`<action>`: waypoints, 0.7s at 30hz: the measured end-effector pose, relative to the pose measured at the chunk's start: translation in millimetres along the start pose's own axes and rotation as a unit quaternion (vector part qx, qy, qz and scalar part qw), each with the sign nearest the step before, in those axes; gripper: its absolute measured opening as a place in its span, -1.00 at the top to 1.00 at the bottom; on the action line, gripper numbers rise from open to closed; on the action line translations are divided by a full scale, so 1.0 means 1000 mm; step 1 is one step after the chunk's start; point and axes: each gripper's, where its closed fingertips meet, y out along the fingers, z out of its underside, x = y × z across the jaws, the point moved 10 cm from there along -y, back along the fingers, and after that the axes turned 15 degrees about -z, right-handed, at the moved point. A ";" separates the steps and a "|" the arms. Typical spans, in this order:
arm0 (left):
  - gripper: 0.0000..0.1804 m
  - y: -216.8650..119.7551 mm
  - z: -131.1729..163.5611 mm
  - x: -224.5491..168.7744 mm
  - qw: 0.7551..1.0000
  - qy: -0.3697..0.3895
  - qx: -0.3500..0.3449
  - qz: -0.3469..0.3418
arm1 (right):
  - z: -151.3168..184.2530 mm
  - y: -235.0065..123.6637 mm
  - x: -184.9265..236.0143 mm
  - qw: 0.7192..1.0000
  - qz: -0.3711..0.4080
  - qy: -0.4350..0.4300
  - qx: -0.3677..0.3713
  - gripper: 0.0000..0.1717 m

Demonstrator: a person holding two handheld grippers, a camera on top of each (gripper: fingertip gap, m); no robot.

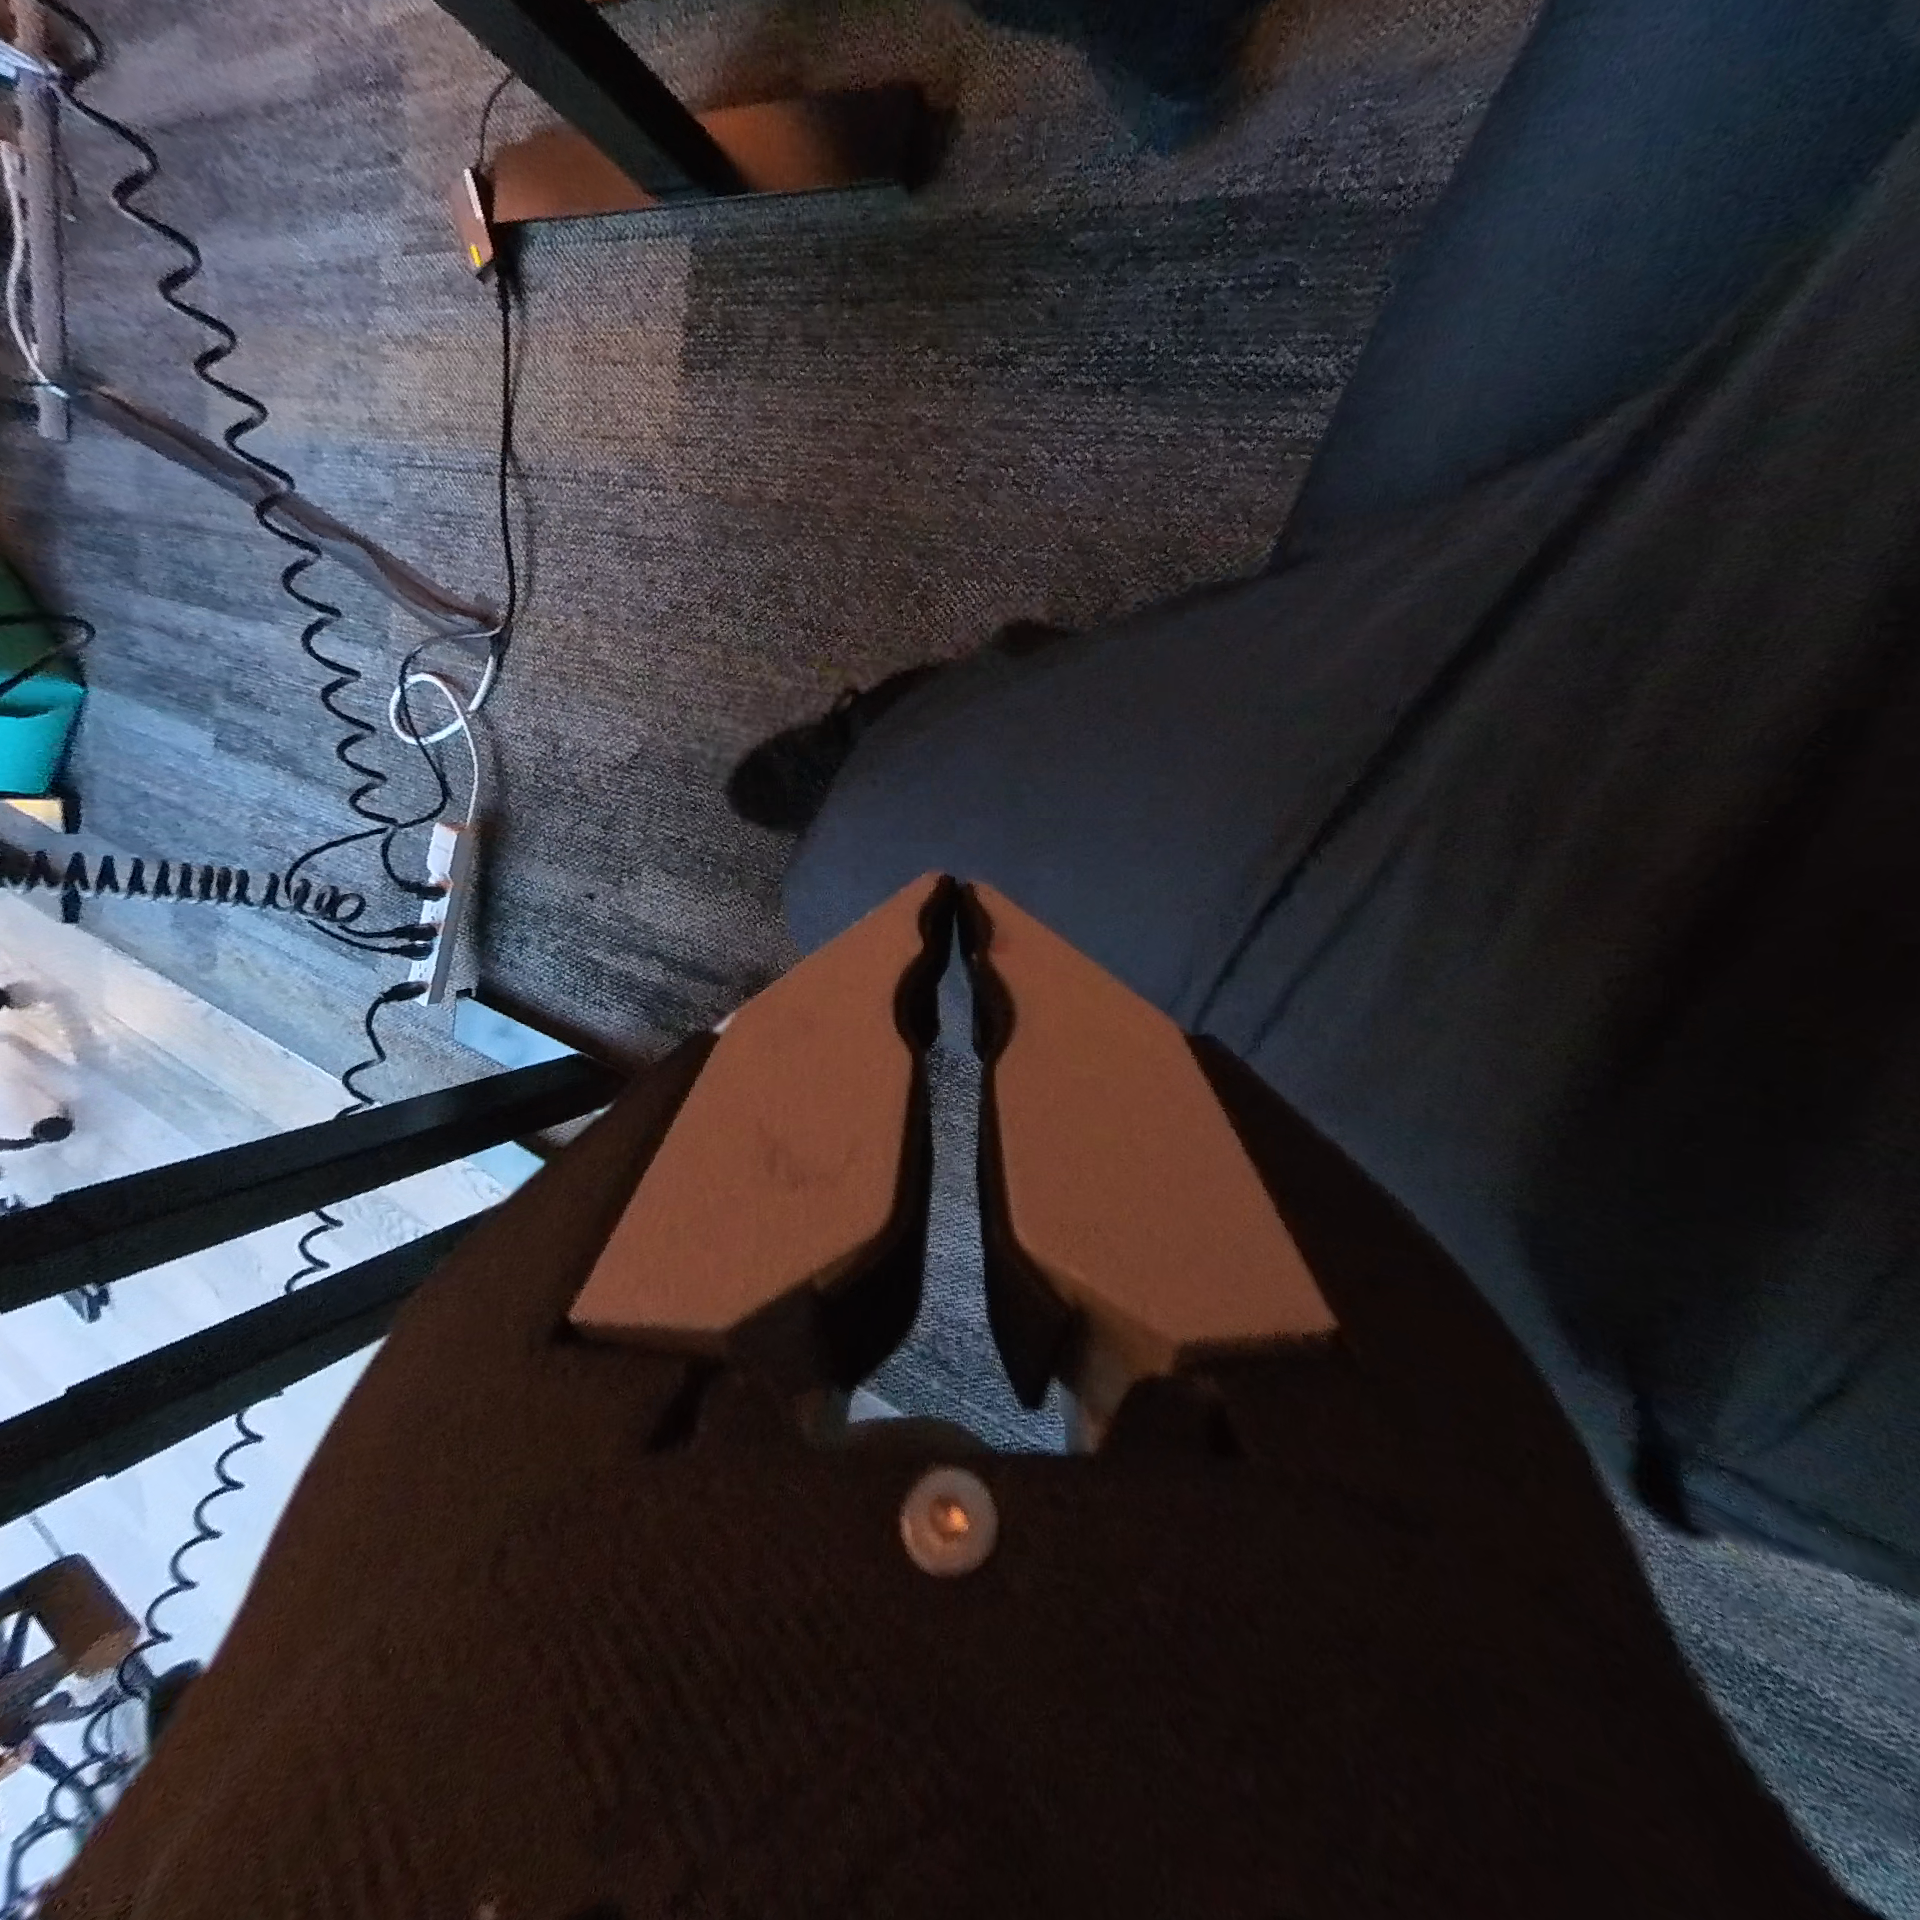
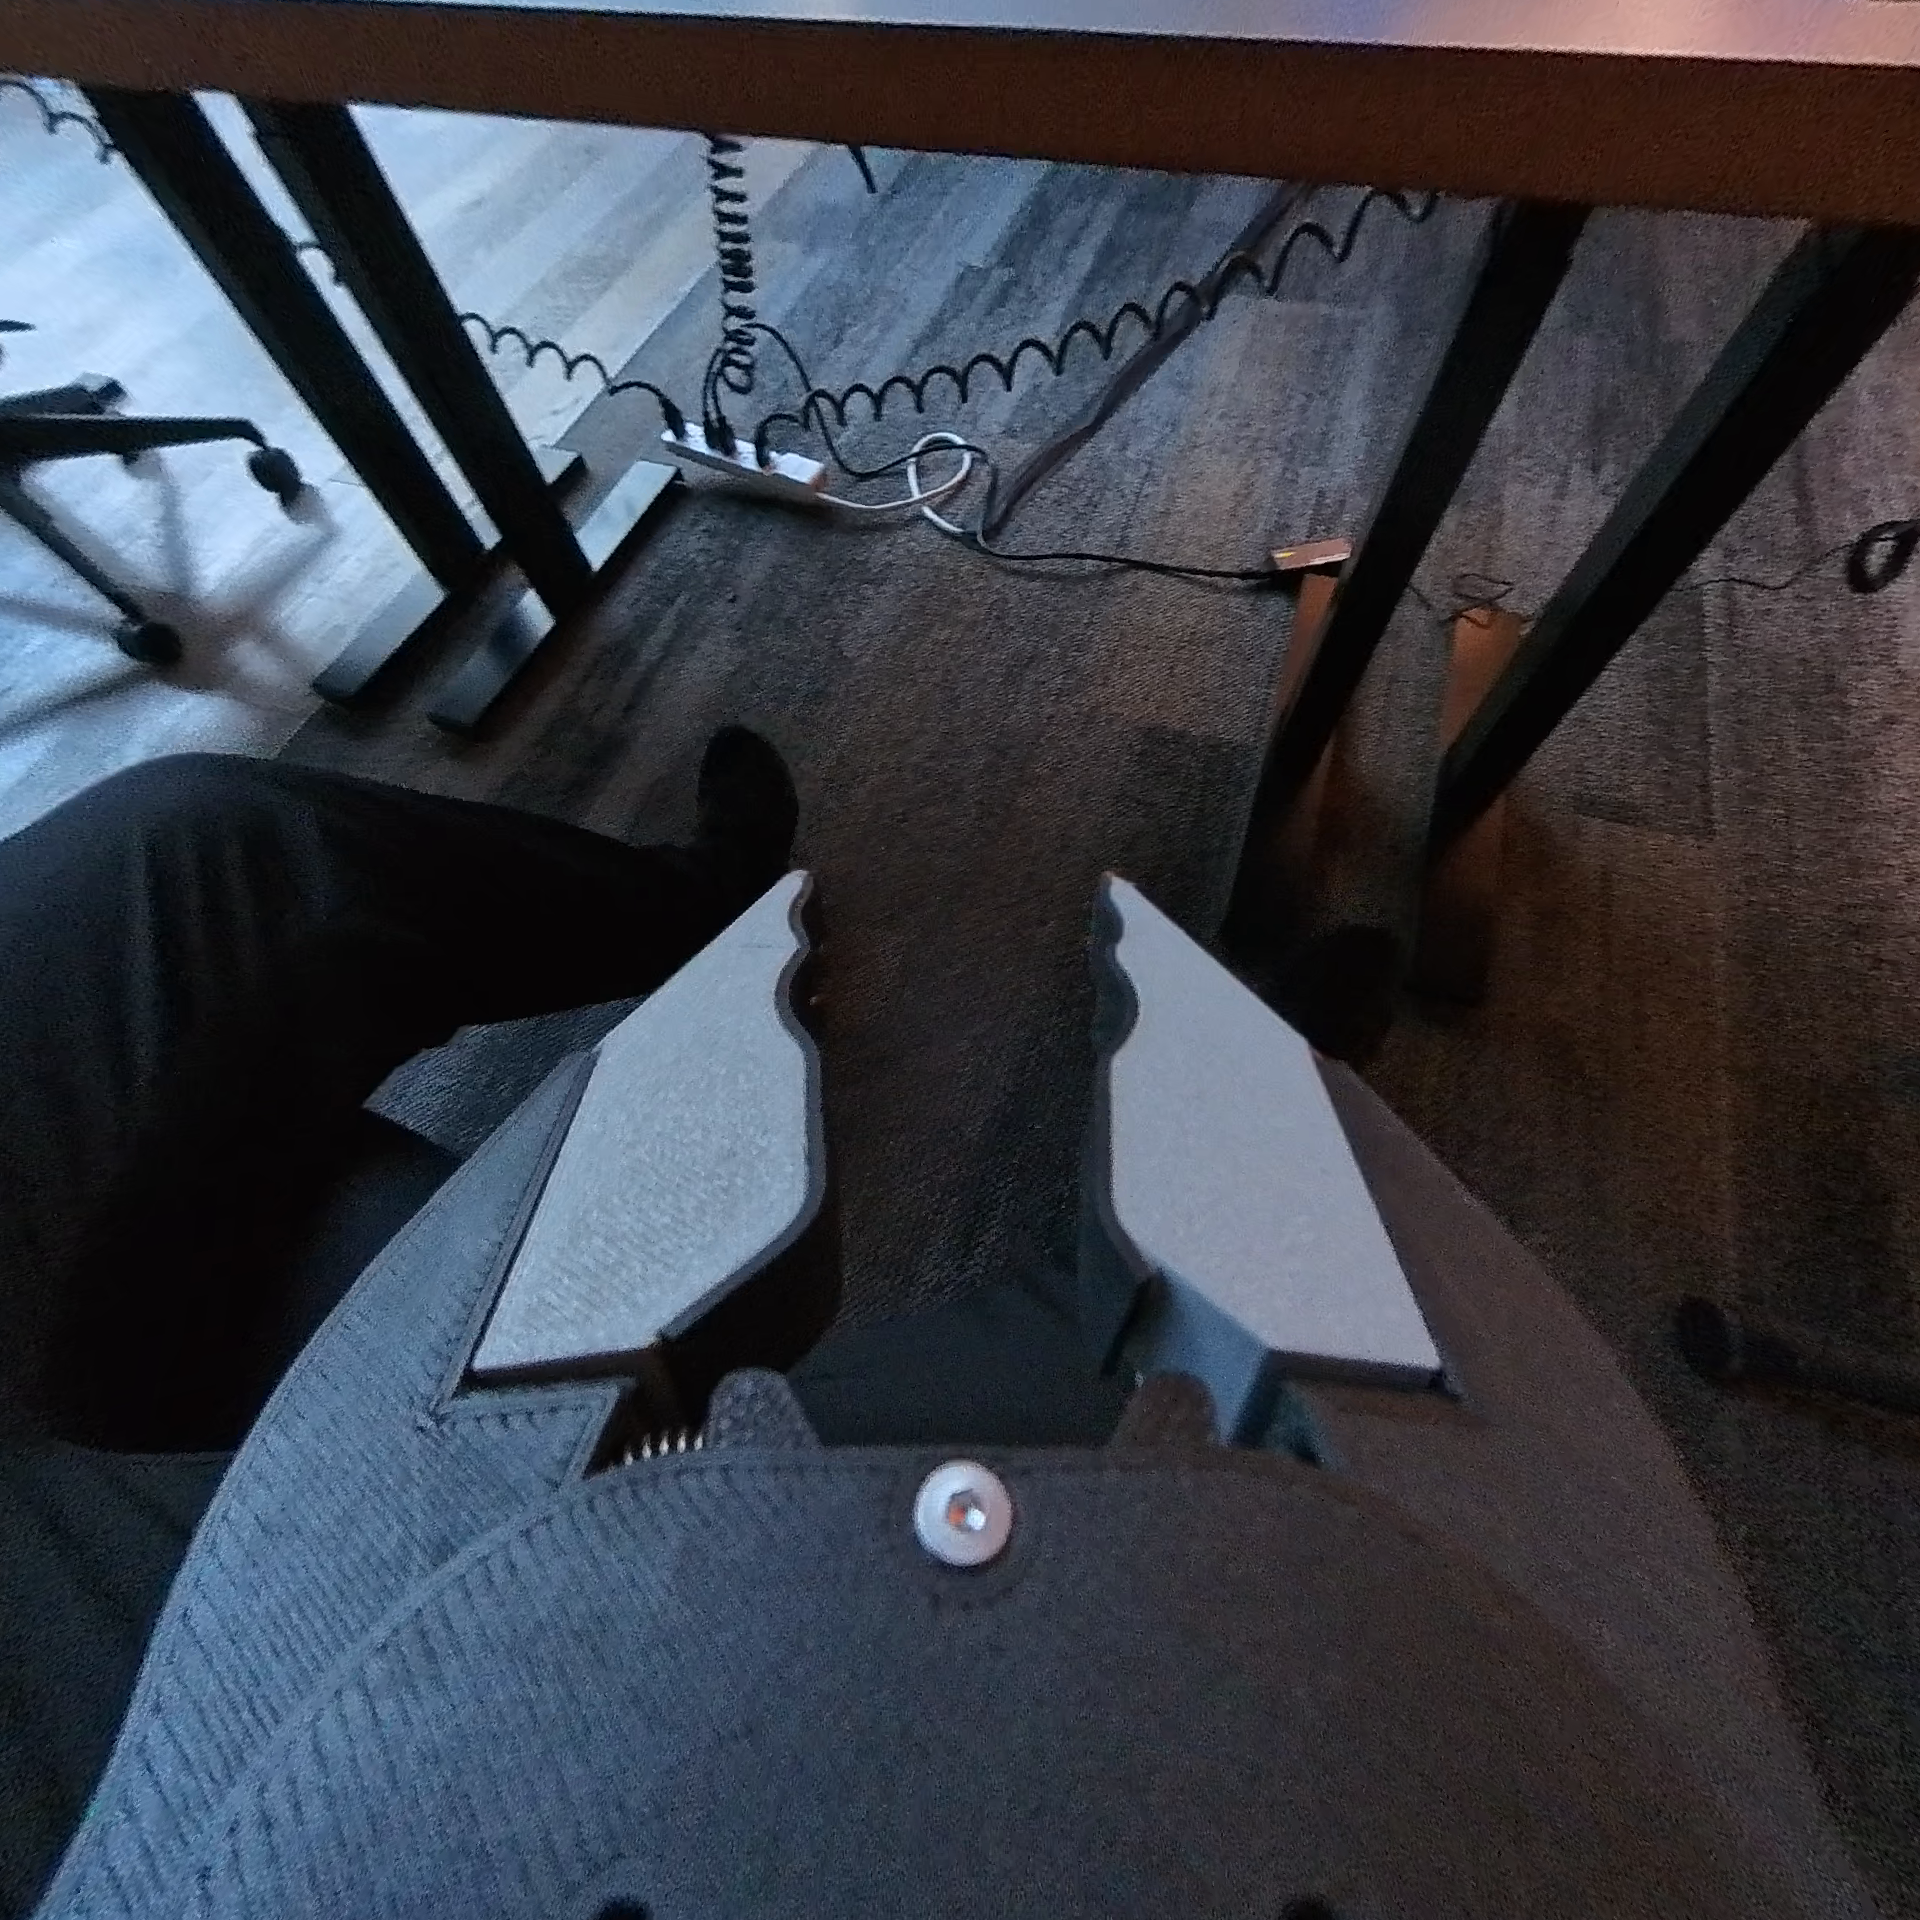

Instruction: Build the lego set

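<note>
Grey carpet [image 2: 966, 727] runs under the desk [image 2: 935, 94], with a white power strip [image 2: 743, 462] and coiled black cables [image 2: 1039, 364] beyond. Your left tool [image 1: 954, 899] is pressed together on nothing, over your trouser leg [image 1: 1195, 748]. Your right tool [image 2: 954, 899] is spread, bare, above carpet near your shoe [image 2: 748, 790].

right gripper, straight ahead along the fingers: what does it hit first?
Probably the carpet. The right gripper is open with nothing between its fingers, and only bare carpet lies in line beyond them. The person's shoe sits just left of that line, the power strip farther off. Depth is unclear.
</note>
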 end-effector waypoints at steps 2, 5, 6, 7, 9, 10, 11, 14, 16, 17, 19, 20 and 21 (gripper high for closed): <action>1.00 0.000 -0.001 -0.003 1.000 -0.007 0.005 0.006 | 0.003 -0.002 0.007 1.000 -0.023 0.003 0.003 0.42; 1.00 0.005 0.002 -0.011 0.999 -0.007 0.030 0.026 | 0.007 0.002 0.020 0.998 -0.063 0.010 0.015 0.41; 1.00 0.005 0.003 -0.013 0.999 -0.003 0.039 0.031 | 0.009 0.005 0.025 0.997 -0.079 0.011 0.021 0.41; 1.00 0.005 0.004 -0.014 0.999 0.002 0.045 0.027 | 0.010 0.008 0.030 0.995 -0.095 0.011 0.030 0.41; 1.00 0.005 0.006 -0.013 0.999 0.000 0.045 0.019 | 0.010 0.017 0.039 0.991 -0.126 0.006 0.052 0.41; 1.00 0.006 0.007 -0.012 0.999 -0.008 0.049 0.022 | 0.009 0.021 0.045 0.989 -0.139 0.002 0.057 0.41; 1.00 0.006 0.008 -0.011 0.998 -0.015 0.054 0.024 | 0.008 0.025 0.050 0.987 -0.150 -0.005 0.061 0.41; 1.00 0.007 0.011 -0.014 0.997 -0.017 0.067 0.033 | 0.011 0.036 0.063 0.979 -0.180 -0.025 0.088 0.40; 1.00 0.006 0.011 -0.018 0.997 0.004 0.075 0.035 | 0.014 0.043 0.072 0.973 -0.205 -0.027 0.103 0.41; 1.00 0.006 0.011 -0.020 0.997 0.014 0.074 0.034 | 0.016 0.047 0.076 0.969 -0.220 -0.024 0.109 0.42; 1.00 0.005 0.012 -0.021 0.997 0.016 0.068 0.032 | 0.019 0.054 0.086 0.959 -0.254 -0.014 0.123 0.43; 1.00 0.005 0.013 -0.020 0.997 0.008 0.067 0.034 | 0.021 0.058 0.091 0.953 -0.273 -0.010 0.130 0.43; 1.00 0.005 0.014 -0.018 0.997 -0.003 0.067 0.038 | 0.023 0.061 0.096 0.947 -0.290 -0.008 0.137 0.43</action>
